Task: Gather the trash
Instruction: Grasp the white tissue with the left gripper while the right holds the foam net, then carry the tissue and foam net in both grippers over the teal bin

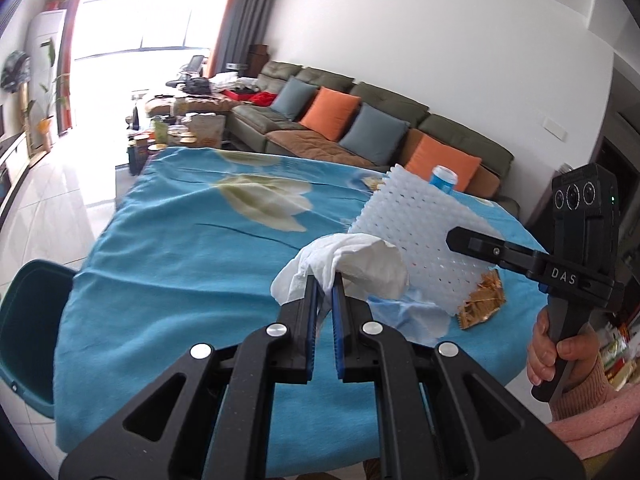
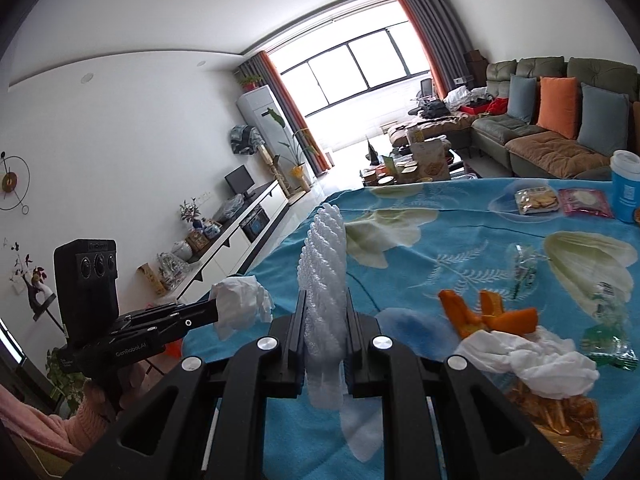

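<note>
My left gripper [image 1: 325, 280] is clenched on a crumpled white tissue [image 1: 352, 268], held up over the blue cloth [image 1: 180, 272] that covers the table. From the right camera the same tissue [image 2: 240, 304] sits bunched at the tip of the left gripper [image 2: 214, 312], off the table's left edge.

My right gripper [image 2: 325, 304] is clamped on a white foam net sleeve [image 2: 324, 264], standing edge-on between the pads, its lower end hanging below them. In the left view the sleeve [image 1: 420, 232] shows flat and wide, raised above the cloth, with the right gripper [image 1: 450, 240] pinching its edge. A hand [image 1: 560, 352] in a pink sleeve [image 1: 592, 412] grips that handle.

Trash on the cloth: orange peel [image 2: 488, 316], another crumpled tissue [image 2: 532, 360] just beside it, a gold wrapper [image 2: 552, 412] partly under that tissue, a green wrapper [image 2: 608, 344] at the right edge. Further back: a clear wrapper [image 2: 524, 264], a biscuit pack [image 2: 536, 200], a pink packet [image 2: 586, 202], a blue cup [image 2: 626, 188].

A dark green bin [image 1: 28, 332] stands at the table's left side in the left view.
</note>
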A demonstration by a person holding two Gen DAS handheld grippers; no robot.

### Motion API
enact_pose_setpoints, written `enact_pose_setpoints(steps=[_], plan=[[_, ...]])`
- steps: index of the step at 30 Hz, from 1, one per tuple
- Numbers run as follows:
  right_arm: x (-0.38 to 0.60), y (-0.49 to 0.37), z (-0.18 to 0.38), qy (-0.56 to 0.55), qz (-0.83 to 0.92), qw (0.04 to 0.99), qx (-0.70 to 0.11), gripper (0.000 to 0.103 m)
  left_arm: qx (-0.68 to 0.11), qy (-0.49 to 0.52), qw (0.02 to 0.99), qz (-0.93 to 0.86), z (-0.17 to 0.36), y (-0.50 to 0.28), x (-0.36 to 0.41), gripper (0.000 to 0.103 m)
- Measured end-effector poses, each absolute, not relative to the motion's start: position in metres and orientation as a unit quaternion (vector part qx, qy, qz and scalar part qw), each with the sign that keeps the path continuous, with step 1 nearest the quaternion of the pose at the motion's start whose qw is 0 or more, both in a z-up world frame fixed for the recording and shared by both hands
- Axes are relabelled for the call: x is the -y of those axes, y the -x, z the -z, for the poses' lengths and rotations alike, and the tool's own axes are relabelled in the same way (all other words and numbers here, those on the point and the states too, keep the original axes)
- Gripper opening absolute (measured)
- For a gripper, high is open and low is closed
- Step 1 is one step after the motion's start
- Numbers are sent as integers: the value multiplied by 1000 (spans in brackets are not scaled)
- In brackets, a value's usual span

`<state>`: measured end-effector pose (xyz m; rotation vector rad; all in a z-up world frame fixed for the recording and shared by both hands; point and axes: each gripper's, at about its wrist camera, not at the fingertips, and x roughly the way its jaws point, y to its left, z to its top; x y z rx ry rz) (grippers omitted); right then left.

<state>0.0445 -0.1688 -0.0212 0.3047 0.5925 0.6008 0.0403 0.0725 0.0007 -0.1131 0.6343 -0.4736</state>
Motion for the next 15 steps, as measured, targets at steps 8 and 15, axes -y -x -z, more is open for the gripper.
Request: enact_pose_setpoints(steps=[8, 15], plan=[[116, -64, 18, -125, -343, 881, -302, 13, -300, 80, 936, 168, -2, -30, -128, 7], [71, -80, 15, -109, -384, 862, -313, 13, -292, 97, 944, 115, -5, -18, -175, 8]])
